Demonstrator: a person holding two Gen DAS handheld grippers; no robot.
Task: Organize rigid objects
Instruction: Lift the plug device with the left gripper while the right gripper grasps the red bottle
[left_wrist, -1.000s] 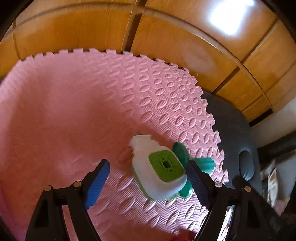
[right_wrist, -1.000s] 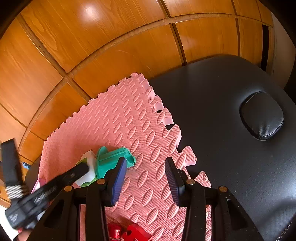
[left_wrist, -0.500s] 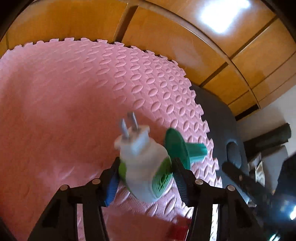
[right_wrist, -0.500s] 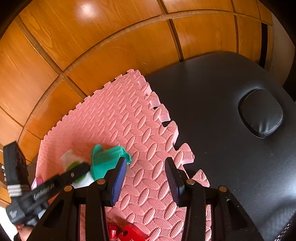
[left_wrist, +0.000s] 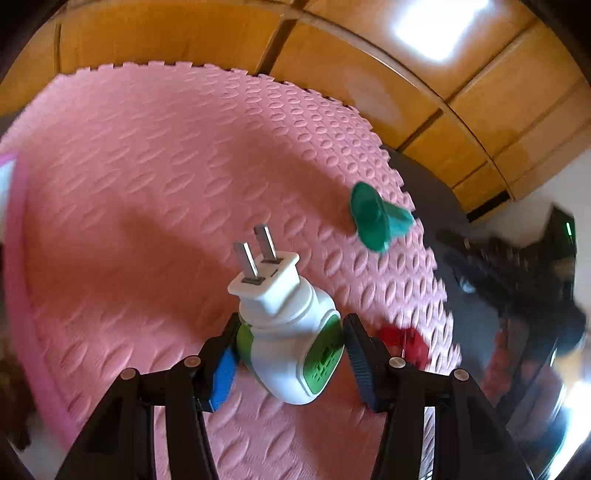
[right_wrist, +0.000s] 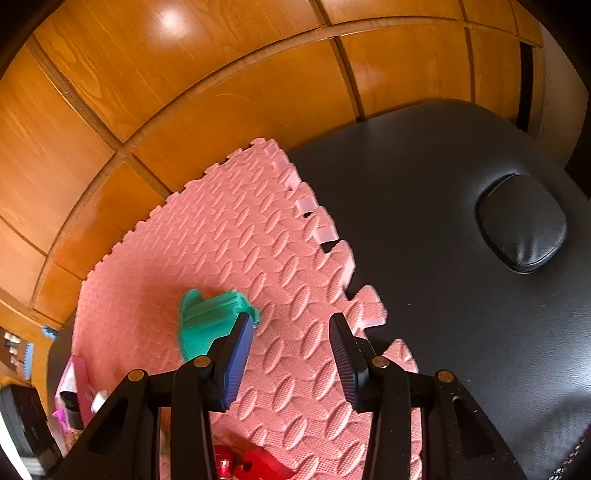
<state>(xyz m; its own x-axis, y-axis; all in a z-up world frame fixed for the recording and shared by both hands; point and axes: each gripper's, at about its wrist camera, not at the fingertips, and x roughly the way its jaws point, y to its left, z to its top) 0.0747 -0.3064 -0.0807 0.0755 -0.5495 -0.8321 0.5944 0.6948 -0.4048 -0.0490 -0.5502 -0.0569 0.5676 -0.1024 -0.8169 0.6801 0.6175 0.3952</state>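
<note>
Plug-in device: a white and green plug-in unit (left_wrist: 291, 339) with two flat metal prongs pointing up and away from the camera, raised above the pink foam mat (left_wrist: 147, 184) and tilted a little to the left.
Left gripper: the left gripper (left_wrist: 290, 349) is closed onto the unit's green sides — one pad on each flank, the body filling the gap between them.
Green piece: a teal funnel-shaped plastic part (left_wrist: 376, 218) lies on its side on the mat near its jagged right edge, well apart from the held unit; from the right wrist view it sits just beside the left finger of the right gripper (right_wrist: 291, 350), partly hidden behind it.
Right gripper: its fingers stand apart with only mat showing between them — it has hold of nothing.
Red item: a red object (left_wrist: 404, 339) lies on the mat close to the left gripper's right finger; blurred, so its form is unclear.
Surroundings: the mat rests on a black padded surface (right_wrist: 461, 258), with wooden panelling (right_wrist: 184, 92) behind.
</note>
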